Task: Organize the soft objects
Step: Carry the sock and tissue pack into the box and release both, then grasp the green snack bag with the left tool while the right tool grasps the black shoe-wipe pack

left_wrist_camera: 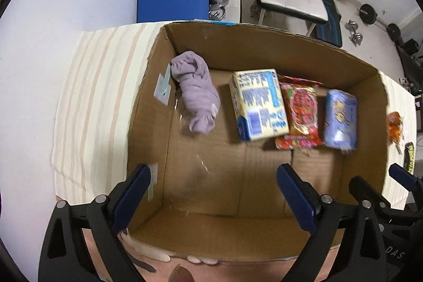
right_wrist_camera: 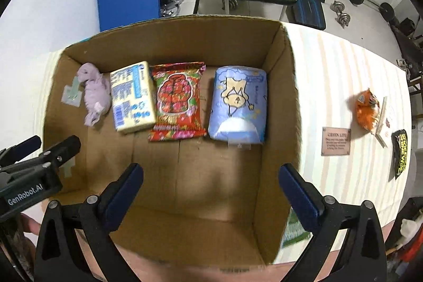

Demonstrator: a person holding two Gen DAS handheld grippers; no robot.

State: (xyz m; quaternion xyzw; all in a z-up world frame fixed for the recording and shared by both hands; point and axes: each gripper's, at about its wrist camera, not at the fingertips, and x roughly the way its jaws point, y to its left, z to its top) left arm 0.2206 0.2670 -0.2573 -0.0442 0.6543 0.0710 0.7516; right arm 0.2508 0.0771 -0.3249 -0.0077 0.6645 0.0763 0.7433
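Note:
An open cardboard box (left_wrist_camera: 148,107) (right_wrist_camera: 288,86) holds a row of soft items: a lilac cloth (left_wrist_camera: 197,91) (right_wrist_camera: 95,94), a yellow-and-blue pack (left_wrist_camera: 257,105) (right_wrist_camera: 132,97), a red snack bag (left_wrist_camera: 300,110) (right_wrist_camera: 175,102) and a blue tissue pack (left_wrist_camera: 339,118) (right_wrist_camera: 239,105). My left gripper (left_wrist_camera: 214,192) is open and empty above the box's near left part. My right gripper (right_wrist_camera: 211,192) is open and empty above the box's near middle. An orange packet (right_wrist_camera: 366,109) (left_wrist_camera: 395,127) lies on the striped tablecloth right of the box.
A brown card (right_wrist_camera: 335,140), a black-and-yellow packet (right_wrist_camera: 400,153) and a white card lie on the cloth right of the box. A green packet (right_wrist_camera: 292,229) lies by the box's near right corner. A chair, blue mat and weights stand beyond the table.

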